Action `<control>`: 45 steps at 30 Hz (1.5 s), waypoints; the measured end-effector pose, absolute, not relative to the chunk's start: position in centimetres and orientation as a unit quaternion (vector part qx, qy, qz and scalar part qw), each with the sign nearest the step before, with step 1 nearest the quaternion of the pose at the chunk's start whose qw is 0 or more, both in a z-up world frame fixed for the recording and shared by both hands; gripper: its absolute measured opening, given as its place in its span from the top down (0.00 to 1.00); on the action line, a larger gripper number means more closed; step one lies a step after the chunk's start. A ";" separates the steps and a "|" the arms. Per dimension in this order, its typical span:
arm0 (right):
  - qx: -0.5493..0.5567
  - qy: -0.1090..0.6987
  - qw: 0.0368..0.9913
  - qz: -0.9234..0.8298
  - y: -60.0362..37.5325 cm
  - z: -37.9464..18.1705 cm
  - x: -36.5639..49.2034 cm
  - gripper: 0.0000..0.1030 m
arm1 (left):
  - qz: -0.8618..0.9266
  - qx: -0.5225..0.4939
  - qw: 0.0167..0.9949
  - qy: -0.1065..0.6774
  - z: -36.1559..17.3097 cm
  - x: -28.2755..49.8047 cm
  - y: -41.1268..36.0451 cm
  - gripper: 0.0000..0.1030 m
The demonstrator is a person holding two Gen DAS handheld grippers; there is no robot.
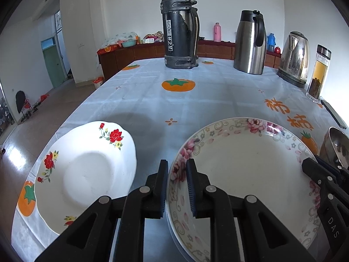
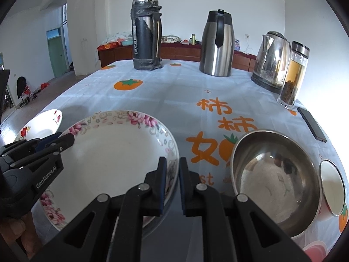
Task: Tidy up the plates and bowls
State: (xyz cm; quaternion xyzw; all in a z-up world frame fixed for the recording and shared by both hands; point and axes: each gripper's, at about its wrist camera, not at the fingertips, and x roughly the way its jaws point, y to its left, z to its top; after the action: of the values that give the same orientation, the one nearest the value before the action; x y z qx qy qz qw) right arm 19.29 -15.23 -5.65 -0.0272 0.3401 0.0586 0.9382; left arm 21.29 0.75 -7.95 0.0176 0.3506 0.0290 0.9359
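Across the far tablecloth point(image 1: 152, 100) I see black thermos point(image 1: 180, 28), steel carafe point(image 1: 250, 43), kettle point(image 1: 295, 59). Nearer: pink-flowered plate point(image 1: 246, 170) centre, red-flowered plate point(image 1: 87, 170) left, steel bowl point(image 2: 277, 181) right. My left gripper point(image 1: 177, 187) pinches the pink plate's left rim, right gripper point(image 2: 173, 185) its right rim, both angled downward.

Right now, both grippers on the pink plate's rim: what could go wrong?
1. Both the left gripper and right gripper pinch only the thin rim of the pink-flowered plate; uneven lifting could let it slip or tilt.
2. Another plate appears to lie beneath it; it may drag along.
3. The red-flowered plate and steel bowl sit close on either side, so a sideways swing might knock them.
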 end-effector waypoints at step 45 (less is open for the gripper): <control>-0.052 0.355 0.932 0.053 -14.4 -6.1 19.5 0.87 | 0.026 0.018 0.933 0.357 -8.1 21.4 0.7 0.82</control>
State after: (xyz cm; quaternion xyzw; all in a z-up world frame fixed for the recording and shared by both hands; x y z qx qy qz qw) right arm 19.53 -14.41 -6.07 -0.0524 0.3552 0.0526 0.9319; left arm 21.40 0.66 -8.10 0.0184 0.3572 0.0261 0.9335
